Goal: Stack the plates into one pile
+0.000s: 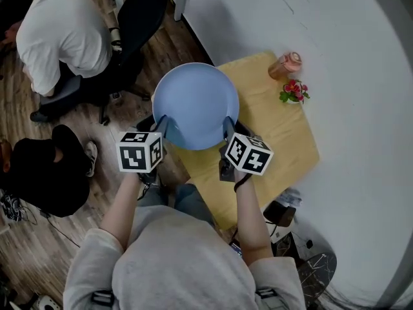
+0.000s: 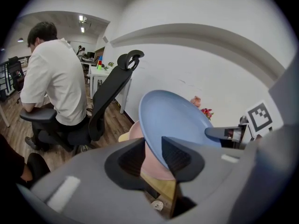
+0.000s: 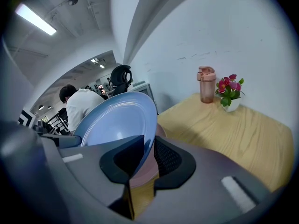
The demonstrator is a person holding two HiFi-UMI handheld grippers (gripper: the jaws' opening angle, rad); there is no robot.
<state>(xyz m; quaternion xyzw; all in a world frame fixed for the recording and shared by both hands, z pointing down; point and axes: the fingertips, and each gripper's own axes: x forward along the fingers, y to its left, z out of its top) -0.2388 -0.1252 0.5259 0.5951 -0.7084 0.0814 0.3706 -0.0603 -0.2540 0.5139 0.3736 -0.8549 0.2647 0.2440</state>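
A large blue plate (image 1: 195, 105) hangs in the air over the near left corner of the yellow table (image 1: 284, 141), held by its rim from both sides. My left gripper (image 1: 160, 126) is shut on its left edge and my right gripper (image 1: 227, 129) is shut on its right edge. In the left gripper view the blue plate (image 2: 175, 120) runs edge-on between the jaws of the left gripper (image 2: 153, 146), and a pink plate (image 2: 152, 168) lies on the table below it. The right gripper (image 3: 148, 146) grips the blue plate (image 3: 119, 120) likewise, above the pink plate (image 3: 142, 175).
A pink bottle (image 1: 286, 65) and a small pot of flowers (image 1: 295, 91) stand at the table's far corner by the white wall. A person in a white shirt (image 1: 61, 34) sits at the left beside a black office chair (image 1: 139, 18). Another person in black (image 1: 48, 173) is nearer.
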